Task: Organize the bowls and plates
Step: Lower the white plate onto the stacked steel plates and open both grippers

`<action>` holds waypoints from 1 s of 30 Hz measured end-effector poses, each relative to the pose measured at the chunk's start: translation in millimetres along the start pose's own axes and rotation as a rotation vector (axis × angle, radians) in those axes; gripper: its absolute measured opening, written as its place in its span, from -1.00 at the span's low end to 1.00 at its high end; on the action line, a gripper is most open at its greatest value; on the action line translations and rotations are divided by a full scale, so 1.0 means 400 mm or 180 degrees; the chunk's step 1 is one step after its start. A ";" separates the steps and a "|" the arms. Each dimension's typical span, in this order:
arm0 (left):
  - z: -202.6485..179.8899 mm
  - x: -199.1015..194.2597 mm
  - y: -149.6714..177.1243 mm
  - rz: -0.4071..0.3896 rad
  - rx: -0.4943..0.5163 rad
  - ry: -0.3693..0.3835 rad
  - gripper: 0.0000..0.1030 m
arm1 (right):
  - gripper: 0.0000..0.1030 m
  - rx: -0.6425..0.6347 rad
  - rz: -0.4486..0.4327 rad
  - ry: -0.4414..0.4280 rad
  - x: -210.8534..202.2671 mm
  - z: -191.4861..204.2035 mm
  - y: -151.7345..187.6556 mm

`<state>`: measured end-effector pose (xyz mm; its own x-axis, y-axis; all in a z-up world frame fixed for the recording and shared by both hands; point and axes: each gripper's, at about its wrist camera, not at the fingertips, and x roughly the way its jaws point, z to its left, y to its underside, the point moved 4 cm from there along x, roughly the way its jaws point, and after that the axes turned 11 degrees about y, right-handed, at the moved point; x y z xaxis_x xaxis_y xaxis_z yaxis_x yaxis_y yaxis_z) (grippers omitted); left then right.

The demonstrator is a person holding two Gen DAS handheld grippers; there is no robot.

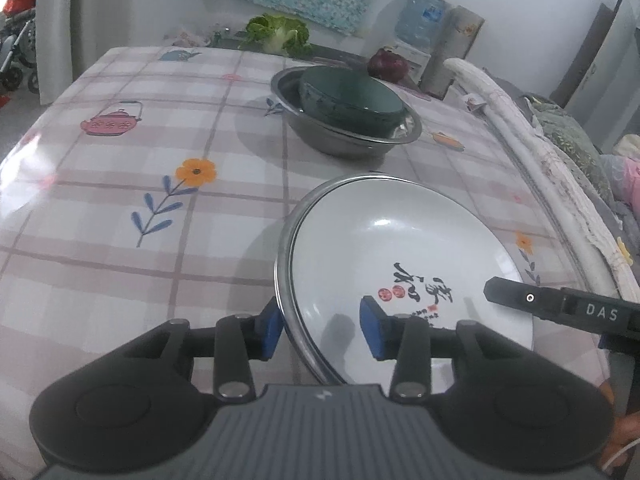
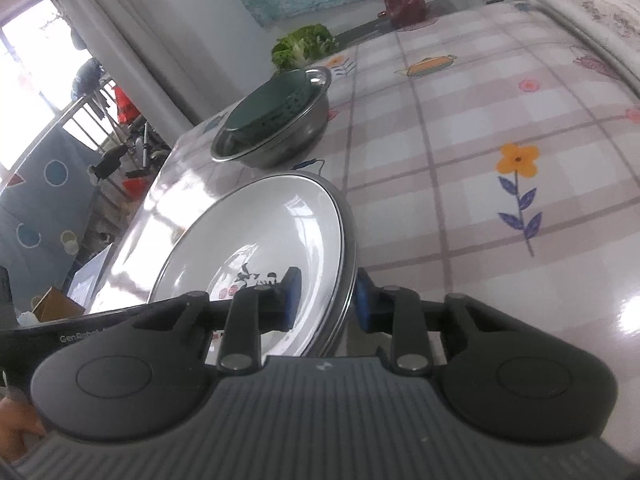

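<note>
White plate (image 1: pixel 384 248) with black lettering, nested in a steel dish (image 1: pixel 285 280), low on the checked desk (image 1: pixel 120 208). Left tool (image 1: pixel 322 326) straddles the near rim of both, blue pads not clearly pressing. Right tool (image 2: pixel 326 300) straddles the opposite rim, jaws narrow; whether the pads press cannot be told. Beyond: green bowl (image 1: pixel 352 94) inside a steel basin (image 1: pixel 344 136); lettuce (image 1: pixel 278 32) at far edge.
</note>
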<state>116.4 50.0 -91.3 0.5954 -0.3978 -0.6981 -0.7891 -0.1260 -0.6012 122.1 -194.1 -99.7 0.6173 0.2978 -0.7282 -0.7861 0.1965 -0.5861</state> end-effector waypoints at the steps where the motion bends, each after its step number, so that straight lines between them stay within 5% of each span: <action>1: -0.006 0.005 -0.002 0.0009 0.0022 0.0005 -0.19 | -0.48 0.0021 -0.0005 0.0008 -0.003 -0.005 -0.002; 18: -0.062 0.052 -0.018 0.0095 0.0149 0.0120 0.01 | -0.41 0.0201 -0.0071 0.0170 -0.042 -0.070 -0.003; 22: -0.056 0.045 -0.014 0.0098 0.0173 -0.0013 0.21 | 0.02 0.0235 -0.0092 0.0232 -0.047 -0.074 -0.006; 30: -0.030 0.022 0.002 0.0125 0.0049 -0.0097 0.41 | 0.34 0.0288 -0.0176 0.0347 -0.076 -0.093 -0.008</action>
<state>119.2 35.5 -93.1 0.5685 -0.3742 -0.7327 -0.8097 -0.0966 -0.5789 107.1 -238.5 -88.7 0.6556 0.1819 -0.7329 -0.7474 0.2945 -0.5955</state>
